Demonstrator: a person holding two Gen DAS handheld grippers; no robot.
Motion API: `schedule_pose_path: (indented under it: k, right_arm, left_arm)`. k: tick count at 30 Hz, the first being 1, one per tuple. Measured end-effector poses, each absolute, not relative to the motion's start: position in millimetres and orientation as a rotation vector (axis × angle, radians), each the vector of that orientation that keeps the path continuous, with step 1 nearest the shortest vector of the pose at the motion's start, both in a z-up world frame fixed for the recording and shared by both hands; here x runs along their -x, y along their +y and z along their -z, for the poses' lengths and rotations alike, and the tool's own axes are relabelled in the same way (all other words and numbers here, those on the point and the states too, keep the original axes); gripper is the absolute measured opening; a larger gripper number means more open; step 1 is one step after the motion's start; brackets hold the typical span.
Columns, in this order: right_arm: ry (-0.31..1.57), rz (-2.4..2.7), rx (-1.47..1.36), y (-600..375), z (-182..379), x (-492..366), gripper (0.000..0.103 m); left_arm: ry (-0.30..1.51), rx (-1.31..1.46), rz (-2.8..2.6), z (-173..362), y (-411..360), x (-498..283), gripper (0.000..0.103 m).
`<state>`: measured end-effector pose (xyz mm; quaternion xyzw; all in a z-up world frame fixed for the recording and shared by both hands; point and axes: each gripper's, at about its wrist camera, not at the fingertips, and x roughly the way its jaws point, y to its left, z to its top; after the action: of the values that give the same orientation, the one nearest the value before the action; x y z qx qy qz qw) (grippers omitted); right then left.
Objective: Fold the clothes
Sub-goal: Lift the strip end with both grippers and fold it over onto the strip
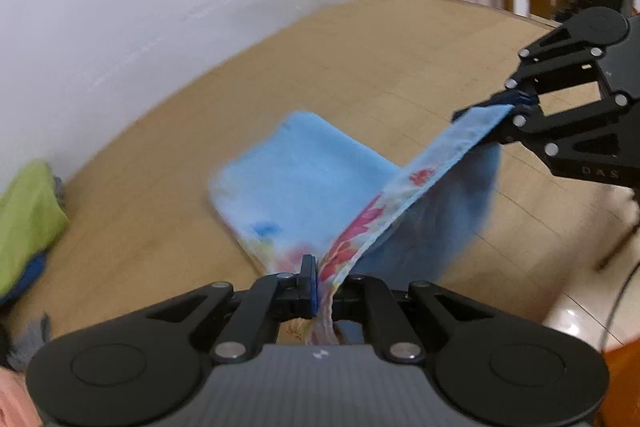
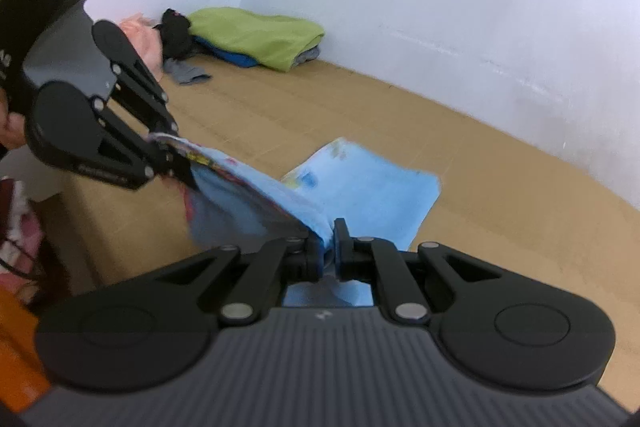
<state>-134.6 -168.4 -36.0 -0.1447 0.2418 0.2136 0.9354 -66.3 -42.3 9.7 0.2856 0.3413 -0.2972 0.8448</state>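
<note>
Both grippers are up off the table (image 1: 160, 163) with one edge of the blue cloth (image 1: 304, 171) stretched between them. The left gripper (image 1: 320, 287) has its jaws pinched tight on one corner, printed hem running through them; the right gripper (image 1: 520, 107) is clamped just as tight on the other corner, over by the table's far side. Between the two the lifted edge runs taut, red flower print showing along it, while the rest of the cloth trails down and lies flat on the wood beyond.

From the right wrist view it's the same story: cloth (image 2: 368, 183) squeezed in the right gripper (image 2: 330, 247), the left gripper (image 2: 176, 163) holding the far end, a hand (image 2: 8, 131) just showing behind it.

This looks like a fold in mid-swing, I'd say: the raised edge being carried over the part on the table. Next calls for both corners to travel together, kept level and tight, so edge meets edge without a wrinkle. Motion blur says it's moving fast.

A pile of clothes (image 2: 256, 35), green on top, sits well apart in the corner.
</note>
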Motion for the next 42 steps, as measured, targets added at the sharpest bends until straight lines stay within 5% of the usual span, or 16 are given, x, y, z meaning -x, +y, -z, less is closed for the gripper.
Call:
schedule_pose_path:
  k: [13, 21, 28, 42]
  right_arm:
    - [0.557, -0.518, 0.314, -193.3, 80.7, -90.3, 0.007]
    - [0.652, -0.479, 0.270, -189.1, 116.5, -156.1, 0.012]
    - [0.646, -0.395, 0.220, -195.6, 117.3, -169.0, 0.023]
    - [0.751, -0.238, -0.155, -241.3, 117.8, -75.6, 0.034]
  left_arm:
    - [0.850, -0.581, 0.497, 41.2, -92.8, -116.4, 0.004]
    - [0.893, -0.532, 0.410, 58.7, -95.4, -163.0, 0.019]
    - [0.903, -0.473, 0.379, 57.3, -87.8, -179.1, 0.036]
    - [0.996, -0.306, 0.421, 66.4, -34.5, -83.1, 0.039]
